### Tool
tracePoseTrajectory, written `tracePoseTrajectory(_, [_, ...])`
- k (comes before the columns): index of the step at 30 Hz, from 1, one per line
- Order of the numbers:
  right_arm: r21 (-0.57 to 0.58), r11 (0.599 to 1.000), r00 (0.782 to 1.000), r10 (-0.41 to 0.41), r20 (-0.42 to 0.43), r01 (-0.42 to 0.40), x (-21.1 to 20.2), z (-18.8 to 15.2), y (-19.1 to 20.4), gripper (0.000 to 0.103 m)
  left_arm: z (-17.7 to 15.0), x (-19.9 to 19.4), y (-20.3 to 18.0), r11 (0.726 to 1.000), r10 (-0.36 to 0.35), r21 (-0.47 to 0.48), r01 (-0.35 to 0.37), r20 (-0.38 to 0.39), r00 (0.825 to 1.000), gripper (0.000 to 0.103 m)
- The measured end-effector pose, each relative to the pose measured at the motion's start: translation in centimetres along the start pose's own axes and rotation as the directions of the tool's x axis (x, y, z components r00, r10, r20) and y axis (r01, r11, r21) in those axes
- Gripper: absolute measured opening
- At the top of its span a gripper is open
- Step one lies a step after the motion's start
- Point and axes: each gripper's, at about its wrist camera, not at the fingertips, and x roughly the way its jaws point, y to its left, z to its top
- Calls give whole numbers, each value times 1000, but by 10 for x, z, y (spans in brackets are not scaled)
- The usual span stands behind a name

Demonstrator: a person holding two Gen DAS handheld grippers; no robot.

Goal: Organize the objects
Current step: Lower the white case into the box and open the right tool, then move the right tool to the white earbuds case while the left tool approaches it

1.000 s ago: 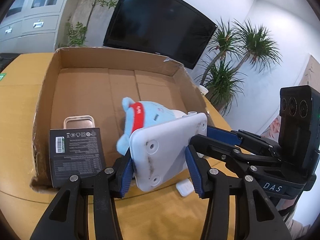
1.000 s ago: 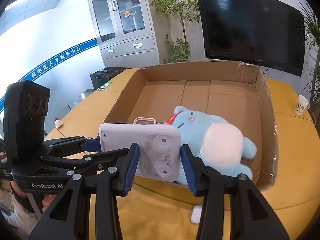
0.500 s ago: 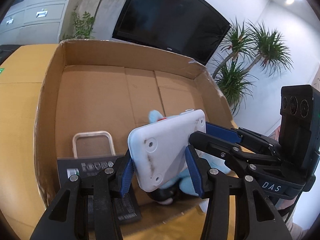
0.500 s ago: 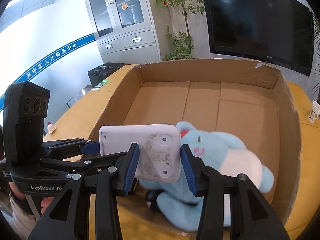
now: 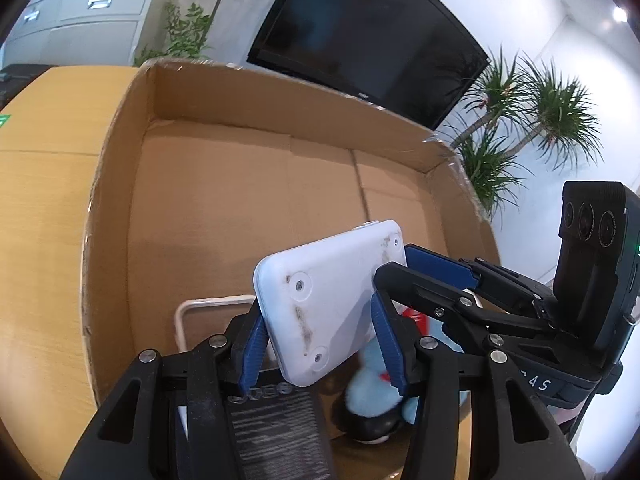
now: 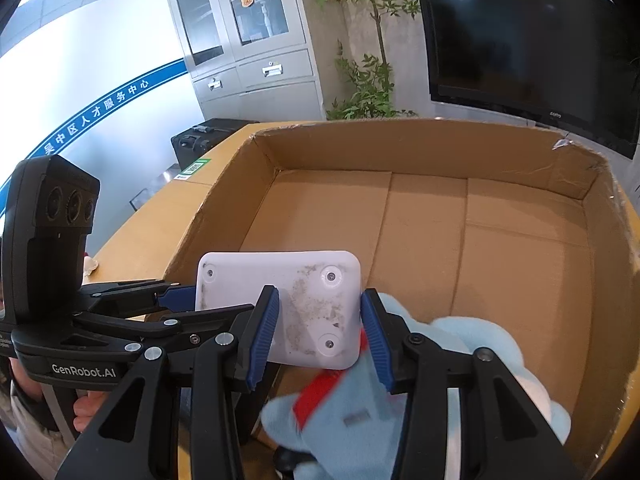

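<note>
I have both grippers clamped on the same white device [image 5: 332,304], a flat, rounded-corner plastic slab with smudged grime and small round screw recesses on its back. My left gripper [image 5: 320,344] pinches one end between its ribbed blue pads [image 5: 253,350], and my right gripper [image 6: 318,338] grips the other end the same way. The slab hangs tilted above the near end of the cardboard box [image 6: 424,216], whose matte brown floor shows flap seams and whose rim is frayed at one corner. Under it lies a fuzzy light-blue plush toy [image 6: 472,344] with a red band. From the left wrist I also see a pale rounded-rectangle tin [image 5: 200,312] and a dark printed package [image 5: 276,428] inside the box.
</note>
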Motion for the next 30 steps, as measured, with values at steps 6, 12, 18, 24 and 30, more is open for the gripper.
tracePoseTrajectory(6, [-12, 1000, 999, -7, -38, 6, 20, -9, 4, 40, -6, 9, 12, 1000, 4, -18, -4, -6, 1000, 48])
tracePoseTrajectory(12, [-59, 994, 995, -90, -31, 88, 7, -12, 6, 45, -18, -2, -3, 994, 108, 22, -109, 39, 993, 68])
tracePoseTrajectory(18, [-20, 995, 994, -93, 61, 94, -53, -26, -9, 78, -45, -35, -49, 991, 93, 83, -104, 123, 988, 94])
tracePoseTrajectory(24, [-16, 997, 991, -75, 111, 77, -127, -75, -19, 80, -93, -50, -112, 980, 0, 196, -18, 93, 996, 96])
tracePoseTrajectory(30, [20, 997, 993, -82, 86, 81, -165, -150, -37, 84, -154, -48, -156, 961, -43, 272, 38, 13, 999, 96])
